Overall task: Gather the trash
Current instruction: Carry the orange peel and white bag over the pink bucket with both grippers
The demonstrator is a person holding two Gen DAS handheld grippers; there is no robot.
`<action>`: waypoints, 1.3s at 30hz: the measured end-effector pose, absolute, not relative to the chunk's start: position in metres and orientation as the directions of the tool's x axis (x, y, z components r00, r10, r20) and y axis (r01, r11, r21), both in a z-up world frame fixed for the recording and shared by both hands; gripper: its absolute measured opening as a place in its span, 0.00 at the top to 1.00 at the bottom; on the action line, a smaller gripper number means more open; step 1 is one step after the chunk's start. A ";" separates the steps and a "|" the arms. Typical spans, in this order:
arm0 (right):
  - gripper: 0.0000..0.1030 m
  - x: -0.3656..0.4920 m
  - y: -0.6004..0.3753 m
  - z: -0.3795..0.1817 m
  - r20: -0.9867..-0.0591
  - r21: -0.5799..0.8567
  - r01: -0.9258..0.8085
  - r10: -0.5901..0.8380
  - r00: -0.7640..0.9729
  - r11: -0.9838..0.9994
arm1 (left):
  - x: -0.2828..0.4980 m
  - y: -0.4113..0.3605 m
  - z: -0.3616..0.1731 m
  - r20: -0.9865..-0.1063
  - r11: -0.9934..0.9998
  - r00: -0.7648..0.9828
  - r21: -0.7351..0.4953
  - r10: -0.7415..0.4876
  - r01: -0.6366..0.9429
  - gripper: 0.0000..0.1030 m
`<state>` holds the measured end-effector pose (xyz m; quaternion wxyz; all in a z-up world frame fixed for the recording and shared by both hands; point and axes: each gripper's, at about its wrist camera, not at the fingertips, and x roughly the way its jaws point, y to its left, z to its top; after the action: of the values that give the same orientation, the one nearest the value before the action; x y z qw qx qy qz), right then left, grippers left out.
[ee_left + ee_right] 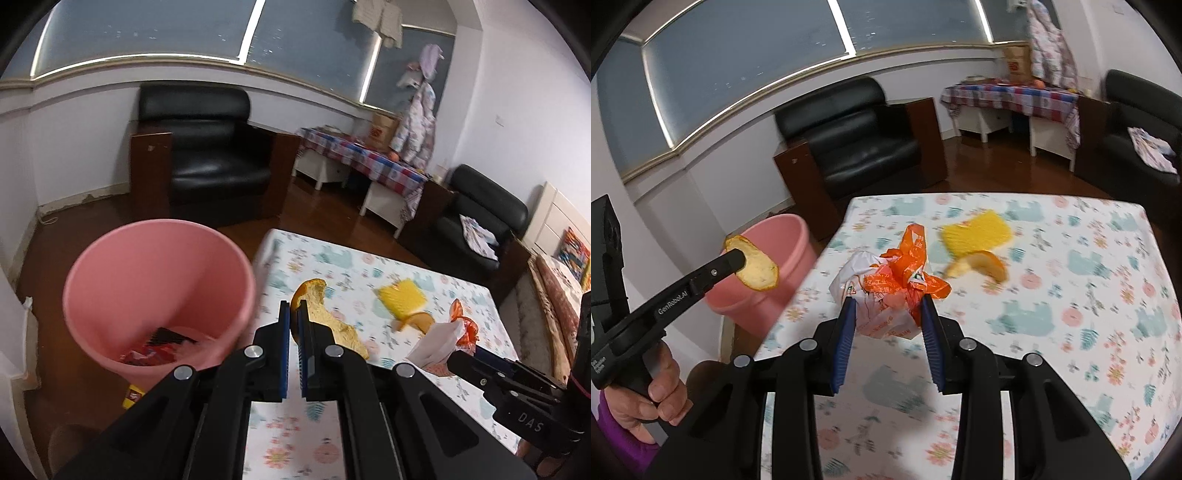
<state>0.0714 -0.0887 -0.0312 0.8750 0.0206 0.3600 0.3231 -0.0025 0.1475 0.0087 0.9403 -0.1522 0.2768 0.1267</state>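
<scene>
**Both grippers loaded, bin at table's left**

L gripper (293, 317): jaws pinched on a peel strip (325, 317), held in air just right of the pink bin (155, 295). R gripper (888, 314): jaws clamped on an orange-white crumpled wrapper (890, 284), above the floral tablecloth (1071, 332). On the cloth beyond: yellow sponge (979, 230) w/ an orange peel piece (986, 267) touching its near edge. Bin stands on the floor by the table's left edge, red and black scraps (155, 350) at its bottom.
</scene>
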 end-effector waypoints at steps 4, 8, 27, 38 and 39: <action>0.65 0.071 -0.062 -0.027 -0.613 0.283 -0.589 0.615 0.496 0.757 | -0.013 0.167 0.010 -0.554 0.904 0.808 -0.212 0.201 -0.370 0.97; 0.65 0.069 -0.033 -0.024 -0.608 0.283 -0.630 0.644 0.465 0.723 | -0.025 0.189 0.012 -0.546 0.880 0.795 -0.202 0.263 -0.430 0.97; 0.65 0.064 0.090 -0.032 -0.637 0.263 -0.763 0.700 0.321 0.590 | -0.046 0.261 -0.010 -0.581 0.794 0.698 -0.139 0.418 -0.592 0.97; 0.65 0.067 0.120 -0.047 -0.666 0.233 -0.777 0.678 0.310 0.584 | -0.038 0.278 -0.025 -0.608 0.775 0.669 -0.136 0.426 -0.617 0.96; 0.65 0.068 0.122 -0.047 -0.667 0.231 -0.777 0.677 0.311 0.585 | -0.037 0.278 -0.025 -0.610 0.774 0.668 -0.136 0.427 -0.619 0.97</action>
<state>0.0679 0.1225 -0.0472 0.8068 -0.0667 0.3761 0.4507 -0.0374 0.2784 -0.0255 0.8976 -0.1682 0.2850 0.2913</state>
